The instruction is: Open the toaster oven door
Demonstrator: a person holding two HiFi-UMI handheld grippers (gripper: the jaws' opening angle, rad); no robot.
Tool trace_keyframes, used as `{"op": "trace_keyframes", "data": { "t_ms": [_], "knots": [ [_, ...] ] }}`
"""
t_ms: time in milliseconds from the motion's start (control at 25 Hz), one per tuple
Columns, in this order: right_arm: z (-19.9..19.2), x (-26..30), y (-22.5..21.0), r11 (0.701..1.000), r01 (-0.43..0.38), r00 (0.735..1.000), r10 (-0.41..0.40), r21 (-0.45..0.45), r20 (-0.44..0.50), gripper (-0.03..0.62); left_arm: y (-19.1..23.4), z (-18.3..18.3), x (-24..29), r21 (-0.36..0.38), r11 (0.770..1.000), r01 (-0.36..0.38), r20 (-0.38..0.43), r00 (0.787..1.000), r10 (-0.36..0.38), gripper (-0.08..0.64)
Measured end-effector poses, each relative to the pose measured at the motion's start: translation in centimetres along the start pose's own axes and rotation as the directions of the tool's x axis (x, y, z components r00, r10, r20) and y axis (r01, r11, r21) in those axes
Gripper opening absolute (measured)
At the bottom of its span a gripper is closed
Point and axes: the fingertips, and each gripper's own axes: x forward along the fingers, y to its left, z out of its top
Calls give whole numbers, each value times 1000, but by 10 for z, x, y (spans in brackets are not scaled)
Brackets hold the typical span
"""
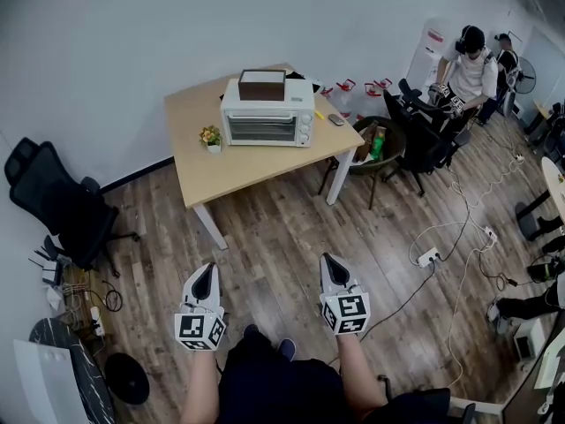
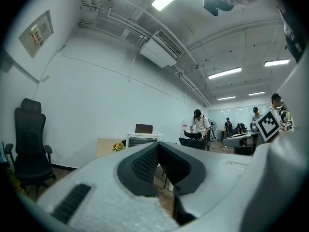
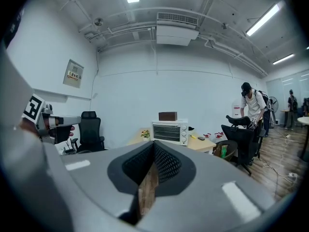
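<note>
The white toaster oven (image 1: pixel 267 117) stands on a light wooden table (image 1: pixel 231 171) across the room, its glass door shut, with a brown box (image 1: pixel 262 84) on top. It shows small and far off in the left gripper view (image 2: pixel 142 139) and in the right gripper view (image 3: pixel 170 132). My left gripper (image 1: pixel 207 272) and right gripper (image 1: pixel 328 261) hang over the wood floor, well short of the table. Both point toward it. The left gripper (image 2: pixel 157 151) and the right gripper (image 3: pixel 153 149) have their jaws together and hold nothing.
A small flower pot (image 1: pixel 210 138) sits at the table's left front. A black office chair (image 1: pixel 66 206) stands at the left. Black chairs (image 1: pixel 422 138) and a seated person (image 1: pixel 468 67) are at the back right. Cables and a power strip (image 1: pixel 430 256) lie on the floor at the right.
</note>
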Motion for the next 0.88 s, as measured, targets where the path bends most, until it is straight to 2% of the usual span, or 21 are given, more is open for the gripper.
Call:
{"op": "trace_keyframes", "data": {
  "t_ms": [240, 880],
  "knots": [
    [-7, 2, -9, 1000, 4, 1000, -4, 10, -1, 3, -3, 2, 3, 3, 1000, 4, 35, 999, -4, -5],
    [6, 44, -28, 1000, -15, 1000, 15, 1, 24, 3, 4, 8, 54, 24, 999, 33, 53, 998, -35, -5]
  ]
}}
